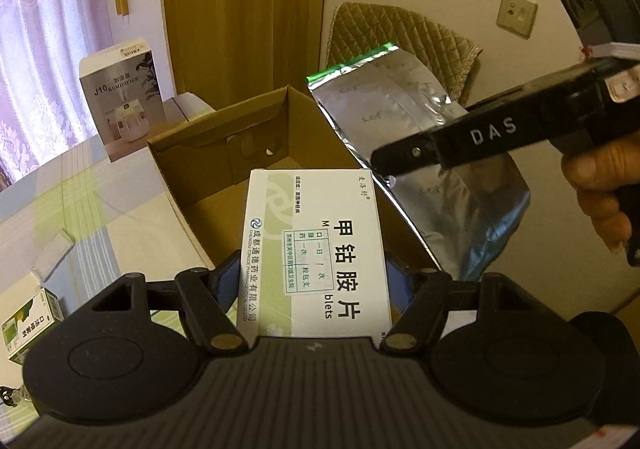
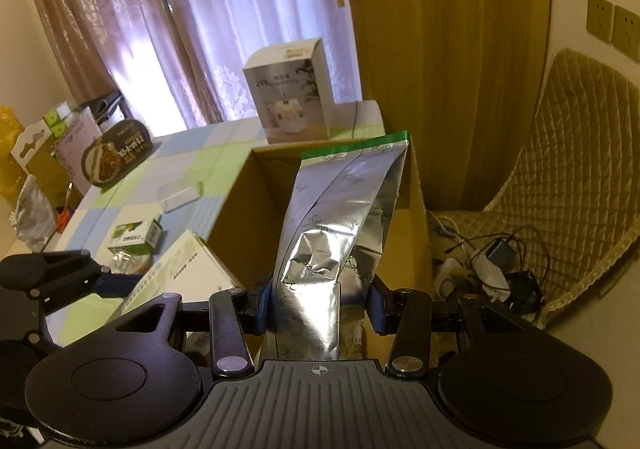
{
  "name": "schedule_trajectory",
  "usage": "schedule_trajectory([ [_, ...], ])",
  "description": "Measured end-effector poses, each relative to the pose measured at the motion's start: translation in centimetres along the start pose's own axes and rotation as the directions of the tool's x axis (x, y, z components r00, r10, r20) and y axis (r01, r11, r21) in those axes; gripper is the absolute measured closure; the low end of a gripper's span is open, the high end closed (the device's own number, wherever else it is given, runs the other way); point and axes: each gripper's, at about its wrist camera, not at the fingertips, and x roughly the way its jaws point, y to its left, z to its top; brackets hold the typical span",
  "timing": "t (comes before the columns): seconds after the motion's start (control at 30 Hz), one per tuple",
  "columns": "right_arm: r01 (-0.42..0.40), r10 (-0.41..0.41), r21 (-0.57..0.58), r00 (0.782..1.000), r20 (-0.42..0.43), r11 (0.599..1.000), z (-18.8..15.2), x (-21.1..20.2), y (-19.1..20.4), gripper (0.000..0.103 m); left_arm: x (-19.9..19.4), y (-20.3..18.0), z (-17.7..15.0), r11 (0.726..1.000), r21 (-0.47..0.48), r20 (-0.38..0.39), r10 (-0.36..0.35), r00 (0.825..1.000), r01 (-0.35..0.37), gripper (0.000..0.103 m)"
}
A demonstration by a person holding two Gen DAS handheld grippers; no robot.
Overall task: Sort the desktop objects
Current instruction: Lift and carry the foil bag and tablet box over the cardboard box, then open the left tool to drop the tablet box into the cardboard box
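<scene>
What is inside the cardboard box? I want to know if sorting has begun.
The cardboard box shows bare floor and walls where visible. The medicine box and the foil bag, each gripped, cover the rest, so I cannot tell.

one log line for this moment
left gripper: shut on medicine box | right gripper: shut on foil bag | both over open cardboard box

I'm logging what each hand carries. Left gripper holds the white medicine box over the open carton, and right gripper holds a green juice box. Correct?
Not quite. The right gripper holds a silver foil bag, not a green juice box; the right wrist view shows it clamped. The left gripper does hold the medicine box over the open carton.
</scene>
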Motion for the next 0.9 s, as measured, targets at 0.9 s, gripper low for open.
schedule_trajectory([
  [0.9, -0.002, 0.002, 0.000, 1.000, -0.021, 1.000, -0.1, 2.6, -1.4, 0.060, 3.9, -1.3, 0.2, 0.994, 0.099, -0.063, 0.060, 0.996, -0.053, 0.036],
])
